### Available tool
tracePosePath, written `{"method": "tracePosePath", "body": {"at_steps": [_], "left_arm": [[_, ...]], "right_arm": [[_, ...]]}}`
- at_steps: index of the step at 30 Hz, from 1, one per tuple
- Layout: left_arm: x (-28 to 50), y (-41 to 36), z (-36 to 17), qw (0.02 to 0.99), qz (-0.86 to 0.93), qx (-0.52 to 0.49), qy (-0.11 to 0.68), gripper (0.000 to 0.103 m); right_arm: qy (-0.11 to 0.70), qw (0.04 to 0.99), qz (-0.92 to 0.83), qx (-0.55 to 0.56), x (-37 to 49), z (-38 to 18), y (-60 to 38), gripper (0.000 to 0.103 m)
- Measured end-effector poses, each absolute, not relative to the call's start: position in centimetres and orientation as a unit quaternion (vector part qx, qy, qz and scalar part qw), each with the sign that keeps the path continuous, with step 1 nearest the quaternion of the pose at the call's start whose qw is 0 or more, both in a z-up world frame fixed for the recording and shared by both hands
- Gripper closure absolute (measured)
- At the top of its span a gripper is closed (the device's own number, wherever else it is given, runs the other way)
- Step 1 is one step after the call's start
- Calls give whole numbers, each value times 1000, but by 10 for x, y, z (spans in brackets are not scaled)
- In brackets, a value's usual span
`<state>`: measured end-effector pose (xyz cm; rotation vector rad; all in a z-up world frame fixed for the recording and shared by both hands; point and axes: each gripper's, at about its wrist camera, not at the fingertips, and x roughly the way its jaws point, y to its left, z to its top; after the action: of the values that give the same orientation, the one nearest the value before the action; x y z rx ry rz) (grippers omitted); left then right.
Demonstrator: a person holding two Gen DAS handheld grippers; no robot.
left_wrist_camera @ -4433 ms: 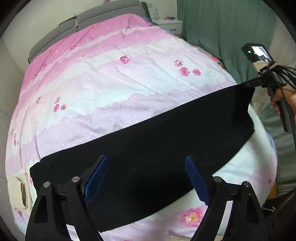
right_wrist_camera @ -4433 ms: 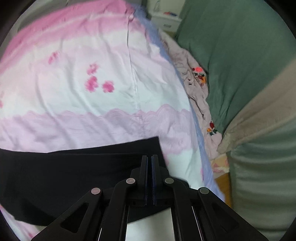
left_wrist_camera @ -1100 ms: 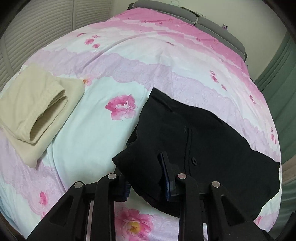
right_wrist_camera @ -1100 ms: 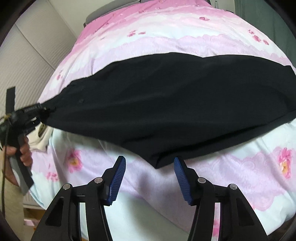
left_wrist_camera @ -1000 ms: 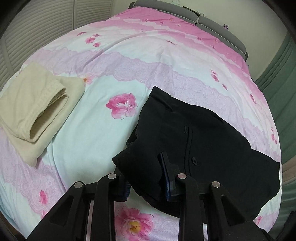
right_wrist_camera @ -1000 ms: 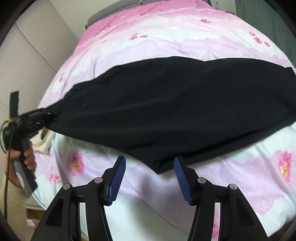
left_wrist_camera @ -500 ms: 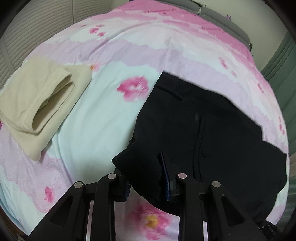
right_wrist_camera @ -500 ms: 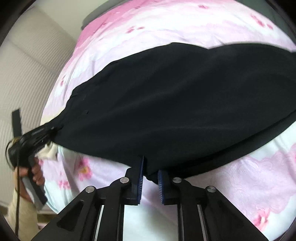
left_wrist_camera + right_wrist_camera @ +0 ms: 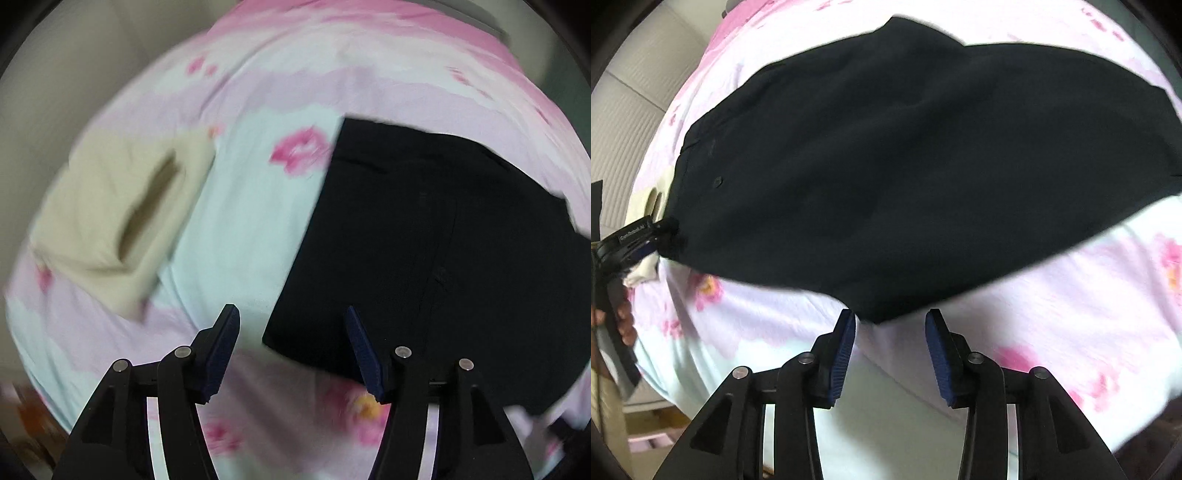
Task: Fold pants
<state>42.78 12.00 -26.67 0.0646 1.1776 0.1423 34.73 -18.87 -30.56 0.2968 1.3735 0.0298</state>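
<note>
The black pants [image 9: 424, 240] lie folded on the pink flowered bedspread [image 9: 240, 229]. In the left wrist view my left gripper [image 9: 291, 314] has its jaws opening, and the near waist corner of the pants sits between the blue pads without touching them. In the right wrist view the pants [image 9: 905, 166] fill the middle, and my right gripper [image 9: 890, 317] hovers at their near fold edge. Its jaws are opening too, with the fabric tip just between the fingertips and free of them. The left gripper [image 9: 639, 236] shows at the pants' left corner.
A folded beige garment [image 9: 122, 214] lies on the bed left of the pants. A hand [image 9: 624, 317] holds the left gripper's handle at the bed's edge. A slatted wall panel [image 9: 624, 110] stands beyond the bed's left side.
Both grippers have let go of the pants. The left jaws, shut on the waist corner, have spread apart. The right jaws shut on the fold edge and opened again. The pants lie flatter.
</note>
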Motion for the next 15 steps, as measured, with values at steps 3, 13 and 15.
{"method": "tracePosePath", "body": {"at_steps": [3,13,15], "left_arm": [[400,86,-234,840,2,75,538,42],[374,-76,-156,856,-174,92,478,41],[379,-122,-146,857,-200,104,462,41]], "right_arm": [[616,777,-5,131,329,-277,-207,58],[502,840,-114,173,296,-168,-352,58],[472,851,-142,185,290,-152,-390,58]]}}
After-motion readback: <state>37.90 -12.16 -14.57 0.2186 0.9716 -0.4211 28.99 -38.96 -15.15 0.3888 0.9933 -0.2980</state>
